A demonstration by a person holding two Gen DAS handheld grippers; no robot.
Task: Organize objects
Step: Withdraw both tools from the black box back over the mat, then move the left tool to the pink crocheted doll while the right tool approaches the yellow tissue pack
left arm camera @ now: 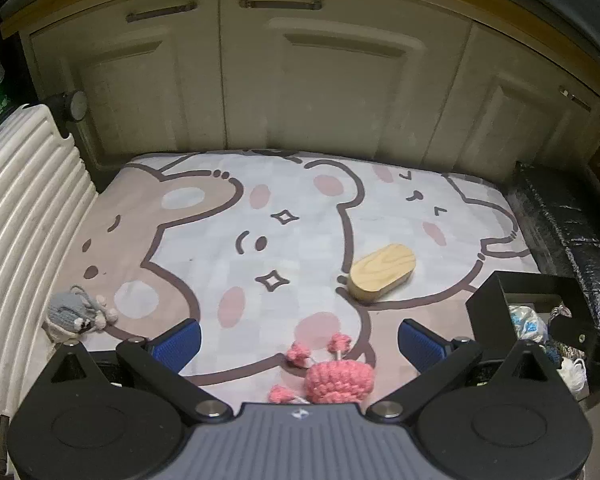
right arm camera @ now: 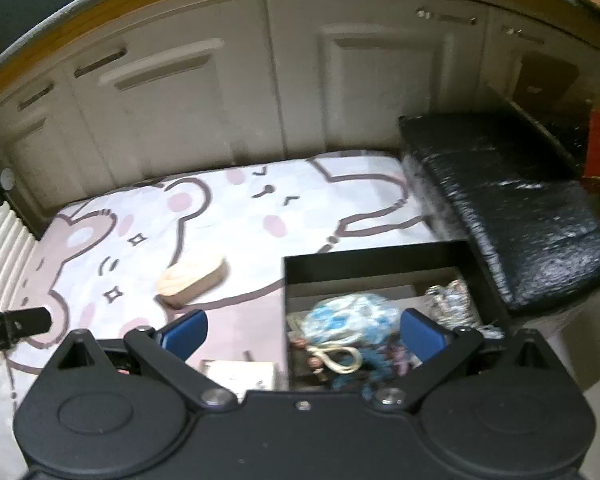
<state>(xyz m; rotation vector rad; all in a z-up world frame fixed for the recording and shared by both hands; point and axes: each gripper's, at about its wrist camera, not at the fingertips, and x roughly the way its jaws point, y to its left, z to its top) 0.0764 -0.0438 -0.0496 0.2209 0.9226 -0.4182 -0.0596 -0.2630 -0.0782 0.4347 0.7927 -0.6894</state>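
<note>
My left gripper (left arm camera: pixel 299 340) spread wide, empty, hovering over pink crochet toy (left arm camera: pixel 332 376) at mat's (left arm camera: pixel 204 264) near edge. Grey crochet toy (left arm camera: pixel 78 312) at mat's left edge, wooden block (left arm camera: pixel 382 272) toward right. My right gripper (right arm camera: pixel 302 334) gaping, empty, above black box (right arm camera: pixel 376 260) at near right corner, bundles inside.

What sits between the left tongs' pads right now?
The pink crochet toy lies on the mat between the open left tongs, nearer the camera than the pads; neither pad touches it. Seen in the left wrist view.
</note>
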